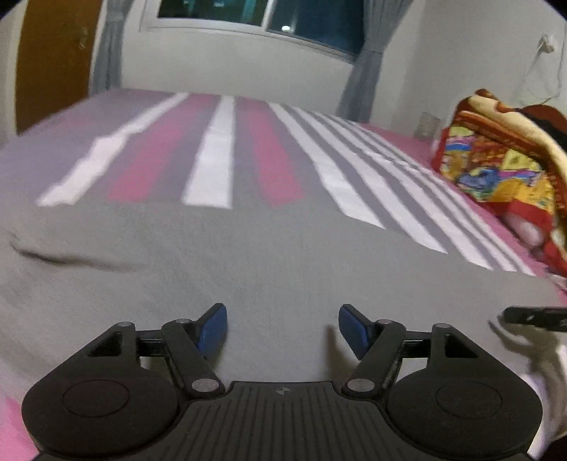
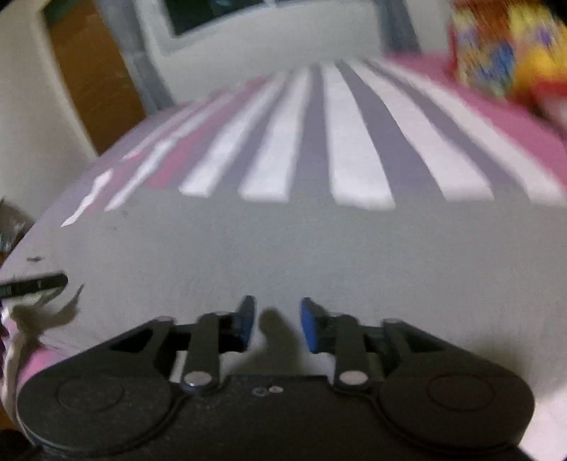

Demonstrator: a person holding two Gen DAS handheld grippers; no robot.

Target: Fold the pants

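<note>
Grey pants (image 1: pixel 269 255) lie spread flat on a striped bed, filling the near half of both views (image 2: pixel 283 248). My left gripper (image 1: pixel 282 328) is open just above the grey cloth, holding nothing. My right gripper (image 2: pixel 277 324) is open with a narrower gap, also low over the cloth and empty. A black finger of the right gripper (image 1: pixel 531 318) shows at the right edge of the left wrist view, and a finger of the left gripper (image 2: pixel 35 285) at the left edge of the right wrist view. The right wrist view is blurred.
The bed sheet (image 1: pixel 212 152) has pink, grey and white stripes. A colourful folded blanket (image 1: pixel 503 166) sits at the right side of the bed. Beyond are a wall with a window (image 1: pixel 262 17), grey curtains and a brown door (image 1: pixel 53 60).
</note>
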